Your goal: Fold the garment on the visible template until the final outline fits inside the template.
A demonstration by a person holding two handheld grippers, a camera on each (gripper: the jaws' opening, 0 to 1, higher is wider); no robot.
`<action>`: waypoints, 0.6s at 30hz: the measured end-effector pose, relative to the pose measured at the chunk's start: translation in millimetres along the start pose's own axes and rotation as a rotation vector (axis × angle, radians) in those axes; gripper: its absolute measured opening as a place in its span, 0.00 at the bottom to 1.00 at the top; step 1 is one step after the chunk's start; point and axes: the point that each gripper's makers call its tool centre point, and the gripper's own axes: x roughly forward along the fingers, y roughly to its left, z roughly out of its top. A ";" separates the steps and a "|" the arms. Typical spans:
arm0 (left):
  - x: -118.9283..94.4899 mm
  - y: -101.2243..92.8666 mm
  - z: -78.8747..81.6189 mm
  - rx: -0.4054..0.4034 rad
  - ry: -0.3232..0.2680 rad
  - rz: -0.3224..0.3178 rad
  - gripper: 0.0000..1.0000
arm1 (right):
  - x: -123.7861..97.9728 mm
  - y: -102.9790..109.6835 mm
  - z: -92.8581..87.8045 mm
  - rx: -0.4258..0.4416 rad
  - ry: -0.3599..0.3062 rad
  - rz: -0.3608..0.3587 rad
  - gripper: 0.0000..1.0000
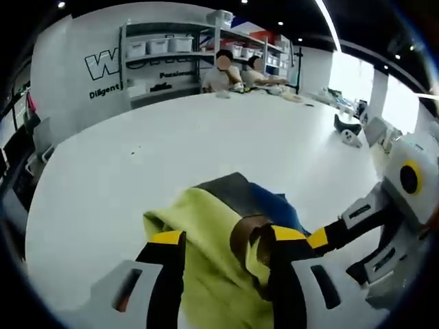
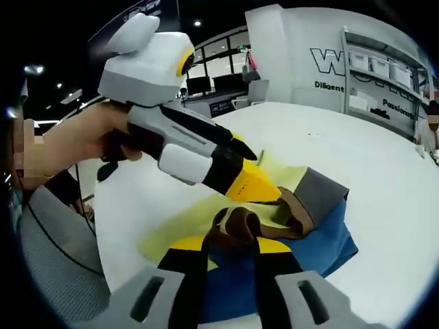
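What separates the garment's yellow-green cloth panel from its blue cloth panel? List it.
Colour: the yellow-green panel is pale, the blue panel dark. Pose: the yellow-green panel bunches up between the jaws of the left gripper; the blue panel peeks out behind it, by the grey patch. Both are crumpled cloth on the white table.

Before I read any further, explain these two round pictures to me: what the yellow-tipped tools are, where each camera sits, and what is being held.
There is no robot arm here. A person holds a hand tool with a two-jaw claw in each hand, and a fisheye camera rides on each tool. The left gripper view looks along the left claw; the right gripper view looks along the right claw. Each claw also appears in the other's picture, and the right gripper view shows the person's hand gripping the left tool. On a large white table lies a bunched garment in yellow, blue, grey and brown. Both claws pinch its brown fabric. People sit at the far end.
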 end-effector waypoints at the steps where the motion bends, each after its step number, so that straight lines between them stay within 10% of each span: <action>1: 2.1 -1.3 0.8 0.005 -0.001 -0.003 0.45 | 0.3 -0.3 -0.5 0.001 0.002 0.000 0.20; 18: 37.7 -19.0 -8.6 0.138 0.058 -0.070 0.34 | 2.9 -3.9 -5.7 0.017 -0.006 -0.002 0.17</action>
